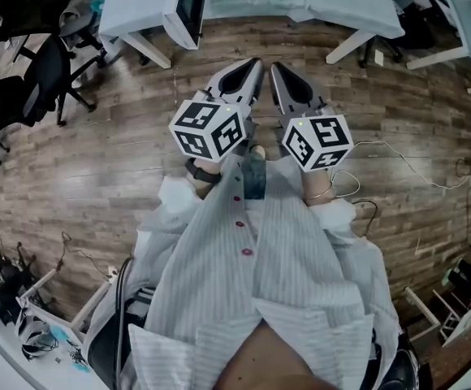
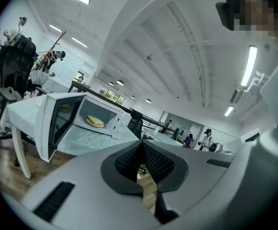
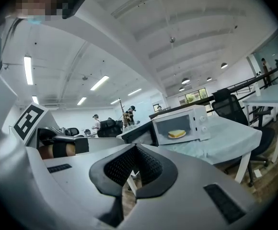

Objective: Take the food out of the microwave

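Observation:
A white microwave [image 2: 114, 123] stands on a cloth-covered table [image 2: 88, 142] with its door [image 2: 50, 128] swung open. Inside it lies a sandwich on a plate [image 2: 95, 121], which also shows in the right gripper view as the sandwich [image 3: 177, 134] in the microwave [image 3: 201, 123]. Both grippers are held close together in front of the person's chest, some way short of the table. The left gripper [image 1: 252, 63] and the right gripper [image 1: 277, 68] are shut with nothing between them. In their own views, the left jaws [image 2: 141, 146] and right jaws [image 3: 134, 150] meet.
The floor is wood planks. Black office chairs [image 1: 45, 75] stand at the left. White table legs [image 1: 144, 49] reach down near the open door [image 1: 188, 8]. A cable [image 1: 406, 162] trails on the floor at the right. More tables and several people are far off.

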`<state>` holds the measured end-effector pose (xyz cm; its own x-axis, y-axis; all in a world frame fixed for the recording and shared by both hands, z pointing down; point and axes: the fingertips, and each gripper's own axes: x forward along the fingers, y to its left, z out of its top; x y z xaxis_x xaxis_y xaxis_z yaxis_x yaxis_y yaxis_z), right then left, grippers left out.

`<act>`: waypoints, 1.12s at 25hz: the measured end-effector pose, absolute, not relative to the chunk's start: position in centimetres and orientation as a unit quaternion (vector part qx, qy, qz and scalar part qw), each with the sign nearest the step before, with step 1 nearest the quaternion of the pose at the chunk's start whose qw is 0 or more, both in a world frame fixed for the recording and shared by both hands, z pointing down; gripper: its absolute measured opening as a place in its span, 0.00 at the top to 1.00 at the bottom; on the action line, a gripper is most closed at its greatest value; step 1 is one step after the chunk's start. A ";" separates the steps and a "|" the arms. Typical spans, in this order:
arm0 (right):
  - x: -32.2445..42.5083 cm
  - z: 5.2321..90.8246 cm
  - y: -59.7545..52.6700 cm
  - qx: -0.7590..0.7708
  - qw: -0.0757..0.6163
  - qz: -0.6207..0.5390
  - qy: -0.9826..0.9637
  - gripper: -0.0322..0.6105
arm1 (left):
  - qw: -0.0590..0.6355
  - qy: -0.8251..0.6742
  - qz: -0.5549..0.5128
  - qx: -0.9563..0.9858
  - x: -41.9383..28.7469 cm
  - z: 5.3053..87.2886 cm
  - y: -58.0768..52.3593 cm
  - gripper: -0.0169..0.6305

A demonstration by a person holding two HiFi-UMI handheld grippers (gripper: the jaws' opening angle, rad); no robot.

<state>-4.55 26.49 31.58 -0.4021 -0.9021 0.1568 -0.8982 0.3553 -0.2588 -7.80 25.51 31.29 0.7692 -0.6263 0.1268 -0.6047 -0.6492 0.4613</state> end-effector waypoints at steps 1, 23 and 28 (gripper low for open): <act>-4.5 31.6 26.6 -0.545 0.005 -0.153 0.824 0.90 | 0.246 -0.341 -0.023 0.907 -7.8 31.3 25.6 0.96; 0.4 32.8 14.6 -0.554 0.002 -0.170 0.815 0.90 | 0.250 -0.335 -0.021 0.908 -3.0 31.5 12.8 0.96; 1.2 32.7 10.0 -0.552 0.006 -0.171 0.816 0.90 | 0.248 -0.338 -0.021 0.908 -2.2 31.4 8.3 0.96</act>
